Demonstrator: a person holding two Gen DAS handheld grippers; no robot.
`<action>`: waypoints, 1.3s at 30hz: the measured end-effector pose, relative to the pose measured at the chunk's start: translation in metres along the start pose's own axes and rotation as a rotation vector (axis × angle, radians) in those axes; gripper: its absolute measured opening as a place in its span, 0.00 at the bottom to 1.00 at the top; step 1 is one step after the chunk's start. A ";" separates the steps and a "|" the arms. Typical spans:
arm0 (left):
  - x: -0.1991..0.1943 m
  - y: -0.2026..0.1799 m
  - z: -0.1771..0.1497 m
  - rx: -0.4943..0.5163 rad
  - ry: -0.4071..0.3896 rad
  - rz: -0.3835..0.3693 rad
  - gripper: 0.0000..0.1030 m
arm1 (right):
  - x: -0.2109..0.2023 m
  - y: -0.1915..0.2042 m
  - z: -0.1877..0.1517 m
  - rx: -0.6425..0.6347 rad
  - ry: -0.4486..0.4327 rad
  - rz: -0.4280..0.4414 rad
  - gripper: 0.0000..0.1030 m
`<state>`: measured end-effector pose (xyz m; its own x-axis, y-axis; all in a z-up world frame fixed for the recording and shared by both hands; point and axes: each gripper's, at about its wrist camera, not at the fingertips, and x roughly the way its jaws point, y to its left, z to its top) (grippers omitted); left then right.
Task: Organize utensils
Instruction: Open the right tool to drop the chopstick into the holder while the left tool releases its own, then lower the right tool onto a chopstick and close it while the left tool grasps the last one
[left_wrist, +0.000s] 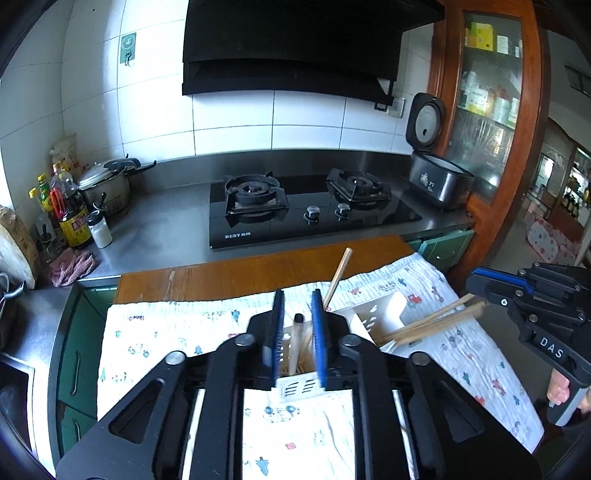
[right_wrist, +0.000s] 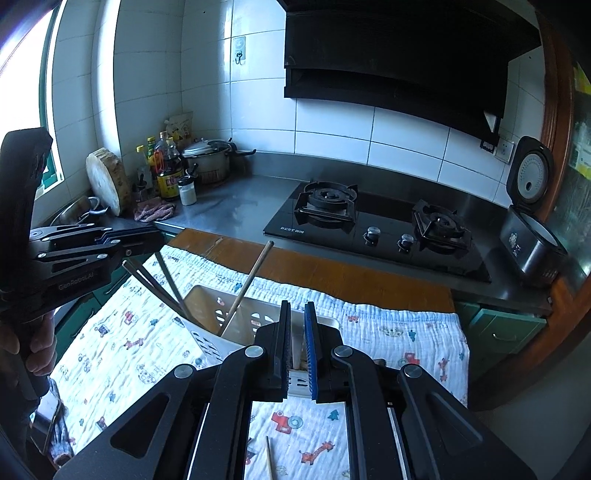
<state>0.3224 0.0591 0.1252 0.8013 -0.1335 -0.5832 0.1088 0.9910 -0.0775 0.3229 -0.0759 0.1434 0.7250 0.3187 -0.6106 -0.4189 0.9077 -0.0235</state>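
Note:
A white slotted utensil holder (left_wrist: 373, 314) stands on a patterned cloth; it also shows in the right wrist view (right_wrist: 236, 317). Several chopsticks (left_wrist: 432, 323) lean out of it, and one stick (right_wrist: 245, 288) stands tilted inside. My left gripper (left_wrist: 297, 295) is part open, above the holder's near compartment, around a dark-tipped stick (left_wrist: 295, 343) without clear contact. In the right wrist view the left gripper (right_wrist: 147, 236) appears near the chopstick tops (right_wrist: 155, 280). My right gripper (right_wrist: 296, 306) is nearly closed over the holder's near edge, with nothing clearly between its jaws. A loose chopstick (right_wrist: 269, 458) lies on the cloth.
The cloth (left_wrist: 155, 343) covers a wooden board (left_wrist: 258, 269) in front of a steel counter with a black gas hob (left_wrist: 295, 210). Bottles (left_wrist: 70, 214) and a pot (left_wrist: 107, 184) stand at the left, a rice cooker (left_wrist: 436, 173) at the right. A wooden cabinet (left_wrist: 491, 110) flanks the counter.

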 end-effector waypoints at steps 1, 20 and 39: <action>-0.003 -0.001 0.000 0.001 -0.006 0.007 0.22 | -0.003 -0.001 0.000 0.001 -0.005 -0.003 0.09; -0.100 -0.021 -0.095 0.008 -0.083 0.004 0.60 | -0.088 0.015 -0.089 -0.032 -0.110 -0.013 0.40; -0.110 -0.038 -0.246 -0.082 0.038 -0.015 0.65 | -0.083 0.026 -0.279 0.033 0.002 0.018 0.37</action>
<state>0.0852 0.0367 -0.0067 0.7768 -0.1494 -0.6118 0.0708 0.9860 -0.1509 0.0988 -0.1548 -0.0276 0.7166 0.3342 -0.6122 -0.4132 0.9105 0.0133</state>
